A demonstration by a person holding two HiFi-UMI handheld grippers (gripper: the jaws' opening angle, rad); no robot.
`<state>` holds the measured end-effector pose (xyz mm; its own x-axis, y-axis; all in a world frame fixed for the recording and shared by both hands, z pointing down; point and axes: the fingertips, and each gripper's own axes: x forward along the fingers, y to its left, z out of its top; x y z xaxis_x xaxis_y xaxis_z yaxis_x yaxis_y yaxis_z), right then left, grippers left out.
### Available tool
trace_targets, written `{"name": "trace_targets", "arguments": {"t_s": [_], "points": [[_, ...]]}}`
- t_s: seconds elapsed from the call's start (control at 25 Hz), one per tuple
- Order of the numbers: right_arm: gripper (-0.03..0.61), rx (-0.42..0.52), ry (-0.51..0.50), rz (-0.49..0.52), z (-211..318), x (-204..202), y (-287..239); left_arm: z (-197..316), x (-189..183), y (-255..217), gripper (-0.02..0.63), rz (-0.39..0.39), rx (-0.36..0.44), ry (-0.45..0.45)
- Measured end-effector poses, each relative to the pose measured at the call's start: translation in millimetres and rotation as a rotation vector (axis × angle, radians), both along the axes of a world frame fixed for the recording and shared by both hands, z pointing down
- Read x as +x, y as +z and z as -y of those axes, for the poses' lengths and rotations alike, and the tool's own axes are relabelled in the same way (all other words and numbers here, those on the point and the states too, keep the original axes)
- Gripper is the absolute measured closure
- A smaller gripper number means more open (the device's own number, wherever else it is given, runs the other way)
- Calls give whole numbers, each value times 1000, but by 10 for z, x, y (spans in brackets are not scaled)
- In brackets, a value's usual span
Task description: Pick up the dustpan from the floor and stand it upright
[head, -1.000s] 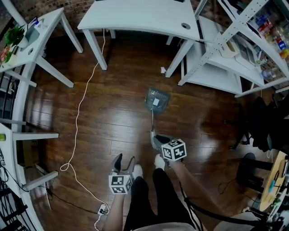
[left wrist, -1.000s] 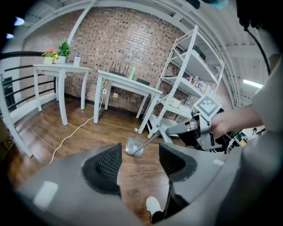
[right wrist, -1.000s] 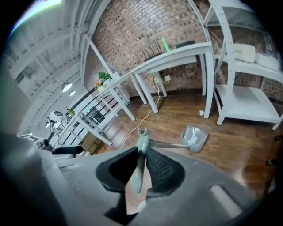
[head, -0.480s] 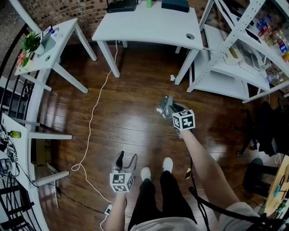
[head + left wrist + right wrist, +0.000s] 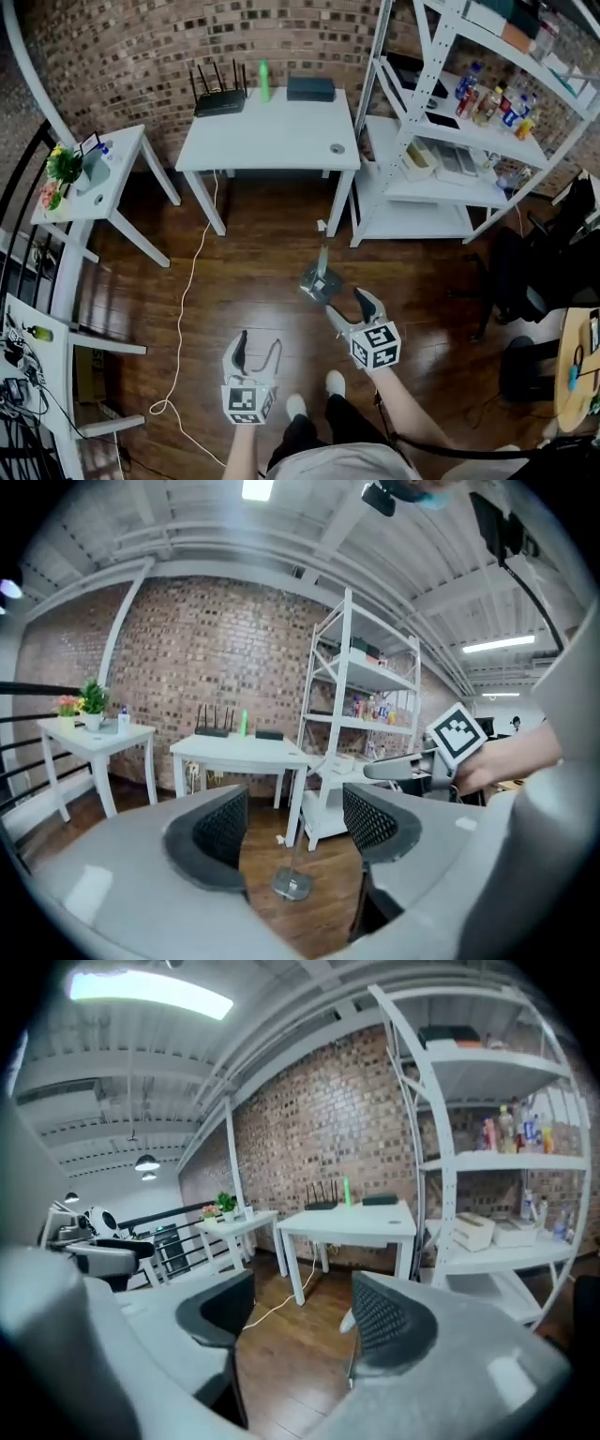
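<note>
The dustpan (image 5: pixel 317 282) stands upright on the dark wooden floor, its thin handle rising from the grey pan; the left gripper view shows the dustpan (image 5: pixel 292 885) far ahead. My right gripper (image 5: pixel 349 305) hangs just on my side of it, jaws opening, with nothing pressed between the pads. In the right gripper view (image 5: pixel 300 1321) a pale rounded tip on a thin rod shows beside the right-hand finger (image 5: pixel 389 1321), apart from the pad. My left gripper (image 5: pixel 255 349) is open and empty (image 5: pixel 295 822), to the left of the dustpan. The right gripper (image 5: pixel 403 771) also appears in the left gripper view.
A white table (image 5: pixel 272 131) stands against the brick wall behind the dustpan, with a white shelving unit (image 5: pixel 422 178) to its right. A white cable (image 5: pixel 187 300) trails over the floor at the left. A small side table (image 5: pixel 89 183) is far left, a black chair (image 5: pixel 534 272) right.
The dustpan went from lying flat on the floor to standing upright. My right gripper rose with its handle, then its jaws opened. The left gripper rose too, and the view tilted up.
</note>
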<state>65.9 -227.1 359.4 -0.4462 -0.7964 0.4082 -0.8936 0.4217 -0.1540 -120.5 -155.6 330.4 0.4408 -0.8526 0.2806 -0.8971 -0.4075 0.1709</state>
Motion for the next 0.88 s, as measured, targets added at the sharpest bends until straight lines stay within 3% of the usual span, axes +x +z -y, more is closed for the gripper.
{"name": "trace_targets", "arguments": {"t_s": [0.24,0.44,0.64,0.88], "points": [[250,296,98,-7,-461,-17,-1485,120,42,-1229,291,-16,238,-40],[250,474,142,-11,-637,47,-2218,88,256,-1936,293,-26,406,-39],[252,531,176,-11,-637,229,-2486,57,468,-2268,293,-28,460,-37],[252,530,215,-35,-709,248,-2421,29,498,-2130,293,-41,469,1]]}}
